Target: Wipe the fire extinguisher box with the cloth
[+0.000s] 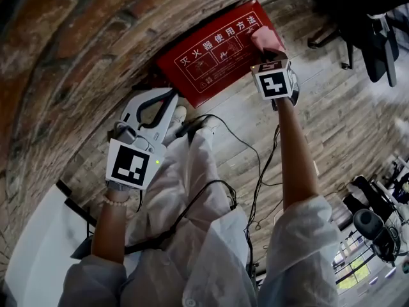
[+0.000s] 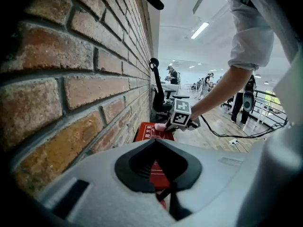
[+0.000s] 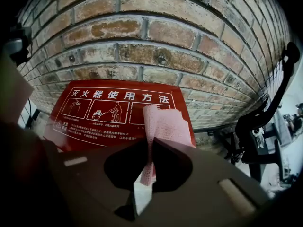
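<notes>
The red fire extinguisher box [image 1: 217,53] with white characters stands on the floor against the brick wall. A pink cloth [image 1: 267,40] lies pressed on the box's right end, and my right gripper [image 1: 266,54] is shut on it. In the right gripper view the cloth [image 3: 163,124] fans out from the closed jaws [image 3: 150,143] over the right part of the box [image 3: 94,112]. My left gripper [image 1: 155,110] hangs shut and empty to the left of the box, near the wall. The left gripper view shows the box [image 2: 147,132] and cloth [image 2: 160,126] ahead.
A brick wall [image 1: 77,56] runs behind the box. Black cables [image 1: 255,171] trail over the wooden floor [image 1: 345,120]. Black office chairs [image 1: 374,31] stand at the right, and a chair base [image 3: 258,126] sits close to the box's right end.
</notes>
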`<act>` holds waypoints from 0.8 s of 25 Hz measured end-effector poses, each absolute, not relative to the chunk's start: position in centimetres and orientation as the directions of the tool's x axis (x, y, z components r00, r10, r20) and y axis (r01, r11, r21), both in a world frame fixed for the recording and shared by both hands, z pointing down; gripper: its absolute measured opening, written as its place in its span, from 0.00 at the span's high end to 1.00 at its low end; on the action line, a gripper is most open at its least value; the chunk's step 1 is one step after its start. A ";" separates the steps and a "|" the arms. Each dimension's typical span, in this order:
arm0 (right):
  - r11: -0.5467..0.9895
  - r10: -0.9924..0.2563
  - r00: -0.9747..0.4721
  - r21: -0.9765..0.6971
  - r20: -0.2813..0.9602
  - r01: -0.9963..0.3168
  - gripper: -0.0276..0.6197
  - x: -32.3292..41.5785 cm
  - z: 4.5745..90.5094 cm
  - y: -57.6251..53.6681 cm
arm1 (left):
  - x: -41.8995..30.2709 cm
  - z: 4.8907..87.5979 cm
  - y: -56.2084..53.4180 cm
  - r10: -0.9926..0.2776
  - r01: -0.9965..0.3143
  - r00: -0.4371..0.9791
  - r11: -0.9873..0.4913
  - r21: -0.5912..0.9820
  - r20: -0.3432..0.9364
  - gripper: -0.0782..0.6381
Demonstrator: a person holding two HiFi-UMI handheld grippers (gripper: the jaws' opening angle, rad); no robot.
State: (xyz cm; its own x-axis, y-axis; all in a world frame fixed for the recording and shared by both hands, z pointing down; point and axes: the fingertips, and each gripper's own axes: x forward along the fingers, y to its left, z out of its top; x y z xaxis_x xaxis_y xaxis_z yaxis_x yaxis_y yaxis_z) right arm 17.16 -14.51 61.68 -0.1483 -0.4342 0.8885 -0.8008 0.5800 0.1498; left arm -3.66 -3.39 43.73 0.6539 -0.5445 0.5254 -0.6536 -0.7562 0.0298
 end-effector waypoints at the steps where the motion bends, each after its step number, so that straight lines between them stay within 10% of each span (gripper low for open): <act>1: 0.586 -0.432 -0.147 0.153 0.890 -0.796 0.92 17.1 61.7 -14.3 | -3.7 43.7 -3.4 -0.544 -0.654 0.654 -0.756 0.030 0.525 0.90; 20: 0.637 -0.397 -0.239 0.078 0.886 -0.767 0.93 11.2 61.5 -10.2 | -4.2 43.8 -1.8 -0.537 -0.646 0.666 -0.762 0.040 0.517 0.90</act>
State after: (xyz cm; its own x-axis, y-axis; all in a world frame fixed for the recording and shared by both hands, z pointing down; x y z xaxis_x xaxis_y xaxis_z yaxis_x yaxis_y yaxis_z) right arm 11.16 -10.17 61.52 -0.2390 -0.3972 0.8861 -0.7672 0.6366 0.0785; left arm -4.23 -1.80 43.78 0.6661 -0.5373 0.5174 -0.6460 -0.7623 0.0401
